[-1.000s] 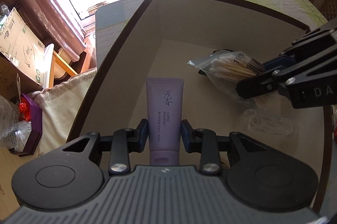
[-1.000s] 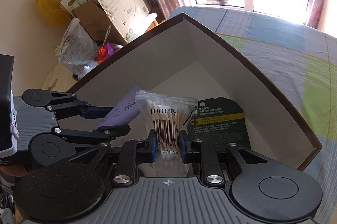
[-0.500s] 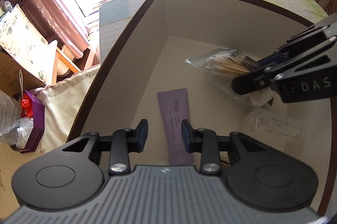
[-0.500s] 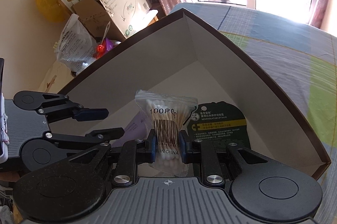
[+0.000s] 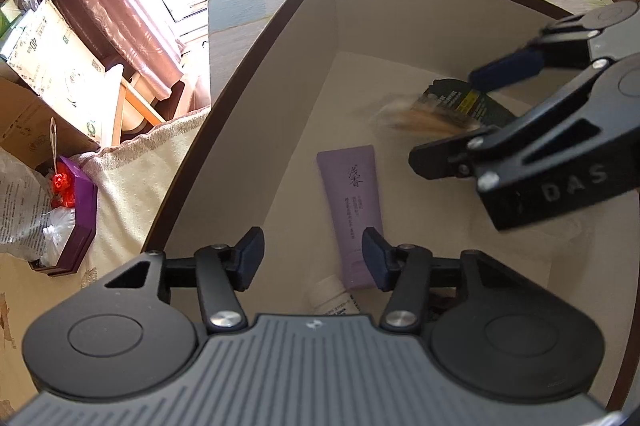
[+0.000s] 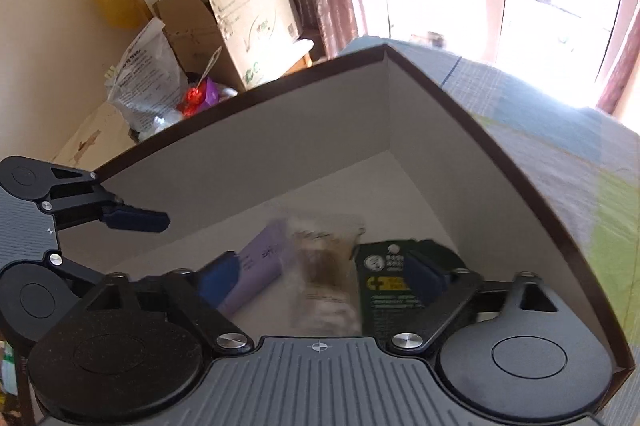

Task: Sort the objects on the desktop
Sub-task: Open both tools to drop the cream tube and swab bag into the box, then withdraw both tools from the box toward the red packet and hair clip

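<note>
A large box with a dark brown rim and pale inner walls (image 5: pixel 288 98) fills both views. On its floor lies a purple tube (image 5: pixel 352 202), just ahead of my left gripper (image 5: pixel 314 260), which is open and holds nothing. My right gripper (image 6: pixel 322 276) is also open. A bag of cotton swabs (image 6: pixel 324 266) shows as a blur between its spread fingers, free of both pads. In the left wrist view the same bag (image 5: pixel 416 120) is a smear under the right gripper's fingers (image 5: pixel 508 68). A dark green packet (image 6: pixel 384 278) lies beside it.
A small white tube (image 5: pixel 332 300) lies in the box under my left gripper. Left of the box are a cream cushion (image 5: pixel 132 178), a purple case (image 5: pixel 76 230) and cardboard boxes (image 6: pixel 256 22). A checked tablecloth (image 6: pixel 560 154) lies beyond the right wall.
My left gripper let go of the purple tube, opened wide and drew back. My right gripper opened and released the cotton swab bag, which now blurs as it moves.
</note>
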The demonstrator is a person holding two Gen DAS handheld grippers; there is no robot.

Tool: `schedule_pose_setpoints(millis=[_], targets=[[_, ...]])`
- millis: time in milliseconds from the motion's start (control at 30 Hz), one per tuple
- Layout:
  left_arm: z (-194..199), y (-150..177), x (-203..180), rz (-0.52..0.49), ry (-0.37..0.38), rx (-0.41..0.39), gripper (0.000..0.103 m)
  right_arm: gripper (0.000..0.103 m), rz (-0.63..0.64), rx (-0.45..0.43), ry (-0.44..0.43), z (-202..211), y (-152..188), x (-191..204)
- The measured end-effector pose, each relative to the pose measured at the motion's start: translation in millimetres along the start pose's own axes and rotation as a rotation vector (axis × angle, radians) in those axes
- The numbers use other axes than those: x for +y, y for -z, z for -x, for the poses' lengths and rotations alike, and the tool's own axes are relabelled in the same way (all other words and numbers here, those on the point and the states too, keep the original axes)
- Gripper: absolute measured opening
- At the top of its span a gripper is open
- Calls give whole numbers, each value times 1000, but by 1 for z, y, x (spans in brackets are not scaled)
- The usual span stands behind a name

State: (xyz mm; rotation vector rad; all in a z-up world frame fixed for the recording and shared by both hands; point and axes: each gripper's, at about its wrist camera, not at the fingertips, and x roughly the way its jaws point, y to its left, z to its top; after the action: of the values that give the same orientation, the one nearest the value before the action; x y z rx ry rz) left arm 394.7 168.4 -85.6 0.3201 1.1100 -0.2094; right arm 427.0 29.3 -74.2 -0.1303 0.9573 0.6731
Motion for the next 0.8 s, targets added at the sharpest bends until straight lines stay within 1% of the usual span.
schedule_pose_setpoints(millis=[267,400,500,567,700,800], targets=[[0,7,2,8,-4,16,52,95,81,58,26,5,6,4],[-1,8,2,7,-9,18,55,95,84,84,41,7,10,-1],[2,8,0,5,-16,14,61,95,81,98,47,8,12,-5],[5,7,-1,1,-30,4,70,95,82,106,51,9,13,-7],[13,6,-4,-4,-39,-8,71,95,92,109,66,15,15,-8],[18,6,-5,-3,-44,-15,75,95,96,114,75,19,15,-9]])
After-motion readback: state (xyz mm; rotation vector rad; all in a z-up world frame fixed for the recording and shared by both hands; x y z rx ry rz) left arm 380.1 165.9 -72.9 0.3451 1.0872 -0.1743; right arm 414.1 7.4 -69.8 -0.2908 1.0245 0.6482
